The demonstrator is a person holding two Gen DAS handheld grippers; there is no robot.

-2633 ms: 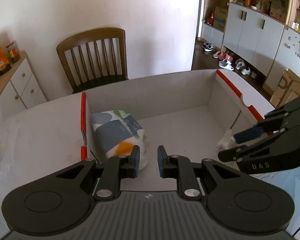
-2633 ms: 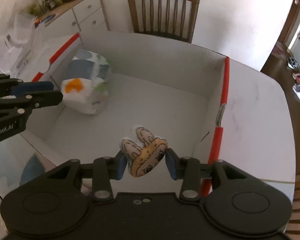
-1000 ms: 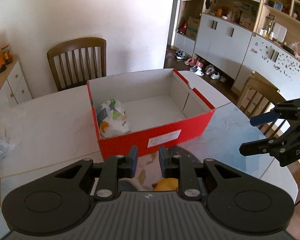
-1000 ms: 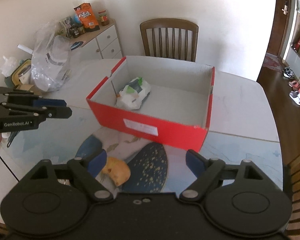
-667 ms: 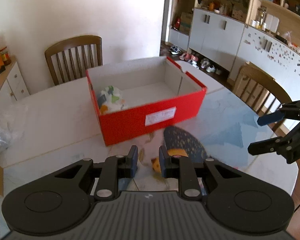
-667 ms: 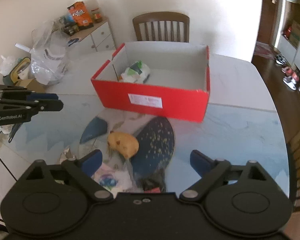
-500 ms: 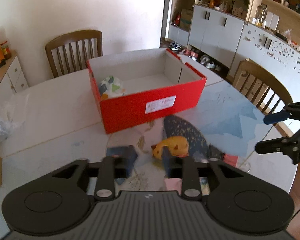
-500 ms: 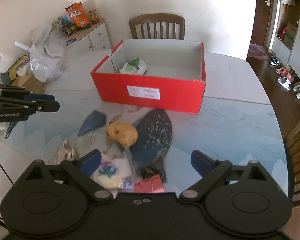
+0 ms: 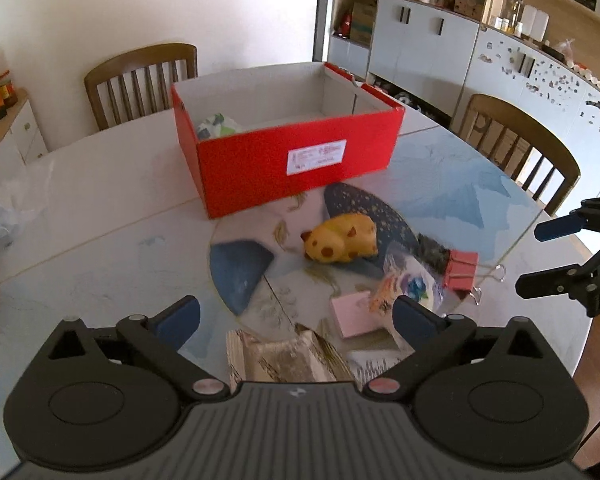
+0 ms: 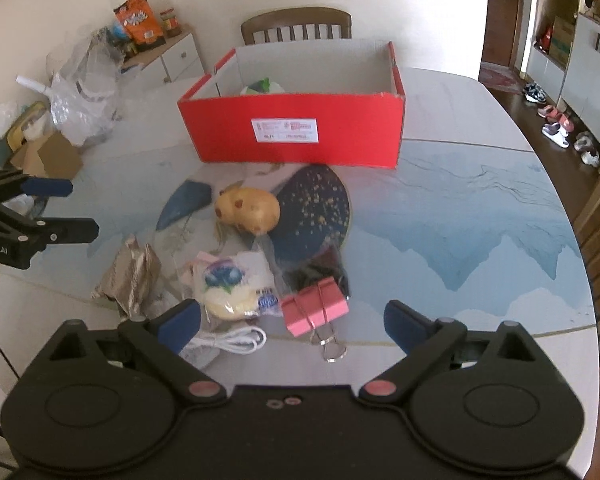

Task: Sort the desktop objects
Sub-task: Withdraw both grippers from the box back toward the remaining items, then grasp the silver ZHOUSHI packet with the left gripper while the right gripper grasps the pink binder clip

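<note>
Both claws empty – left claw (image 9: 296,314) and right claw (image 10: 292,320) are opening, spread wide. Pink binder clip (image 10: 315,311) lies on the surface (image 10: 460,208) near the red box (image 10: 300,128) – stiff, light, likely slippery; grab the body, not the wire handles.

Left wrist view: looking steeply down from the near table edge, left of the clutter, toward the red box (image 9: 296,160) standing farther back. Right wrist view: same downward tilt, from nearer the clutter's right, facing the red box (image 10: 296,132) almost square on. Shared by both: the box, the yellow plush (image 9: 340,239) (image 10: 248,210) before it, the pink binder clip (image 9: 460,270) (image 10: 314,312).
</note>
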